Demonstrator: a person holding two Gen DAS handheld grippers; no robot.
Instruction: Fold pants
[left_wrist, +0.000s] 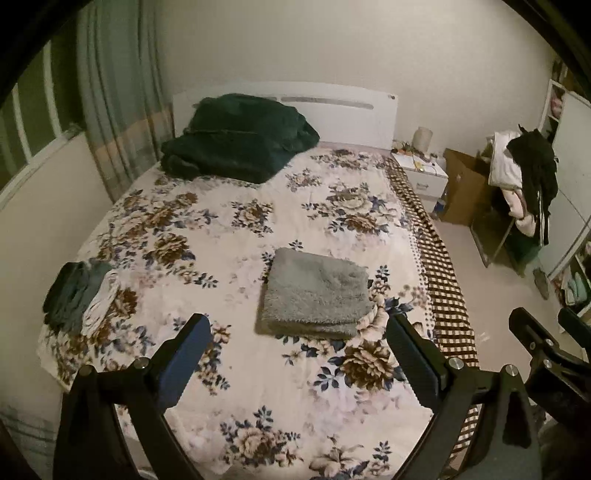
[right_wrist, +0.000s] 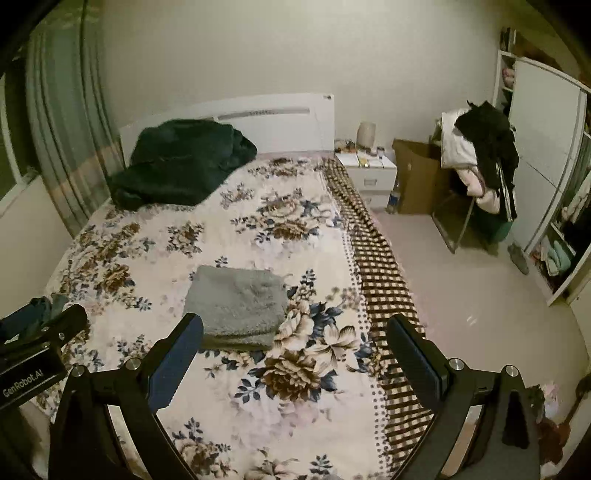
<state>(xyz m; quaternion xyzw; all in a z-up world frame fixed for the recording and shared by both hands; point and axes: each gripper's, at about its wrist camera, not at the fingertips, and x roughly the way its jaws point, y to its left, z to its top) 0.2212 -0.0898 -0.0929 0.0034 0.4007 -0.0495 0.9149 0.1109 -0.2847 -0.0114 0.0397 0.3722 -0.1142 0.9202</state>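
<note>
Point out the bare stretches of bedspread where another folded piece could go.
Free: the floral bedspread between the grey folded pants and the dark green blanket, and the near strip below the pants, between the open left gripper fingers. Crowded: the left edge, where a clothes pile lies.

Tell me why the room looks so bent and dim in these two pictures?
Left wrist view: fisheye lens bows the curtain and darkens the corners; warm, dim light leaves the grey folded pants soft. Right wrist view: same bulge, wardrobe leaning, flowers blurred.
</note>
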